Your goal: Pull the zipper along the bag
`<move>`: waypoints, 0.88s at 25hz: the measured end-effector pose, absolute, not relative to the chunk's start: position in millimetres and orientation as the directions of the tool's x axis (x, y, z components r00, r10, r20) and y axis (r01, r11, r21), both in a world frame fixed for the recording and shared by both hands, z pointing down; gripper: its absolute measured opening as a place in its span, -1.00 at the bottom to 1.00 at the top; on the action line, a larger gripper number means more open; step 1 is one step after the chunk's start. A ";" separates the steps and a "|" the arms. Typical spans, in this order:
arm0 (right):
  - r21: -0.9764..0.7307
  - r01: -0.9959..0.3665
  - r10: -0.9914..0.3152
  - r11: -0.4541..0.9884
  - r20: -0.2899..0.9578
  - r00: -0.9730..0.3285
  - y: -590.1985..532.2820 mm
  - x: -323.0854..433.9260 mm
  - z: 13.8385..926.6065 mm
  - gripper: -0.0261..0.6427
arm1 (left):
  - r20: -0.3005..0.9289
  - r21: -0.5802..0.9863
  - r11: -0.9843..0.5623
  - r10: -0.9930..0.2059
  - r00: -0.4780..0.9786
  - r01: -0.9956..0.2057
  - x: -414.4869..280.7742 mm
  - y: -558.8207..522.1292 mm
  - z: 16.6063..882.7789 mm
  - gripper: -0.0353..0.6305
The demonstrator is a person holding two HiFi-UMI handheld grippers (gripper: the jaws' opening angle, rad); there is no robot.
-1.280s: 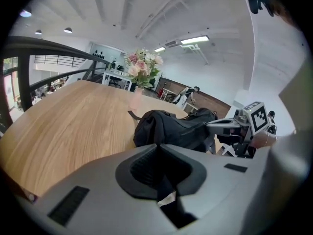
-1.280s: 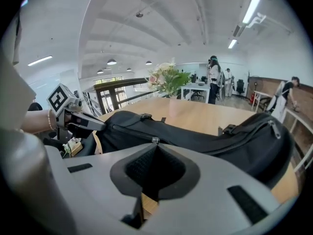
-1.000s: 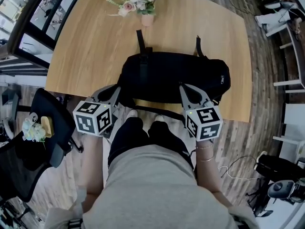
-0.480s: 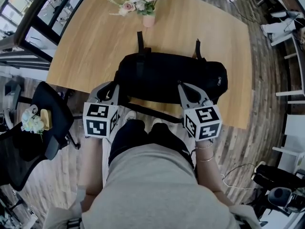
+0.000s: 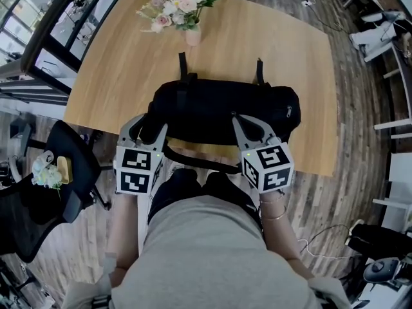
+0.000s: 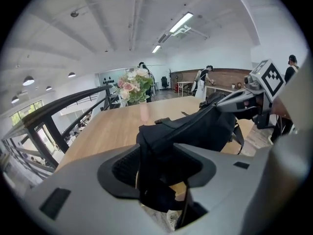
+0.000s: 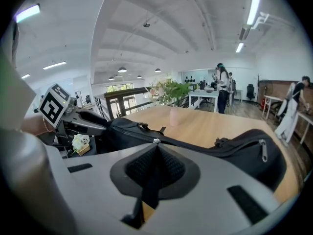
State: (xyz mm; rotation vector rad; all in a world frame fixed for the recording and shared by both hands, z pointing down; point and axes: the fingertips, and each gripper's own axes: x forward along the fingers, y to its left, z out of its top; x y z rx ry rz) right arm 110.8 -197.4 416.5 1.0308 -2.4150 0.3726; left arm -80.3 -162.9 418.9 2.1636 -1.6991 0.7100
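A long black bag (image 5: 219, 111) lies across the wooden table (image 5: 116, 63) near its front edge. My left gripper (image 5: 147, 129) is at the bag's left end. Its jaws have just been opening, and in the left gripper view (image 6: 159, 153) the bag's end (image 6: 195, 126) sits loosely between the wide pads. My right gripper (image 5: 239, 122) is on the bag's top, right of the middle. In the right gripper view (image 7: 155, 146) it is shut on the zipper pull, with the silver slider (image 7: 155, 141) at its tip. The zipper line runs on to the bag's right end (image 7: 244, 151).
A vase of flowers (image 5: 183, 8) stands at the back of the table. A black strap (image 5: 199, 163) hangs over the front edge above the person's legs. A black chair (image 5: 58, 172) stands on the left, and white furniture (image 5: 393, 18) on the right.
The left gripper's jaws, shut at the bag's left end before, now stand wide apart round it, and the gripper has rolled. The right gripper keeps its hold at the same spot.
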 end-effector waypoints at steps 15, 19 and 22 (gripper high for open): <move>-0.074 -0.712 -0.589 0.698 0.507 -0.629 -200.9 108.6 412.8 -0.89 | 0.511 -0.207 -0.327 -0.840 0.183 -0.922 -56.0 -176.2 403.4 -0.16; -0.072 -0.709 -0.588 0.701 0.504 -0.632 -201.7 107.3 411.0 -0.89 | 0.490 -0.211 -0.414 -0.829 0.271 -0.886 -22.6 -181.9 398.0 -0.16; -0.070 -0.710 -0.591 0.701 0.501 -0.632 -202.3 107.2 409.9 -0.89 | 0.494 -0.206 -0.501 -0.795 0.352 -0.841 10.4 -186.7 399.2 -0.16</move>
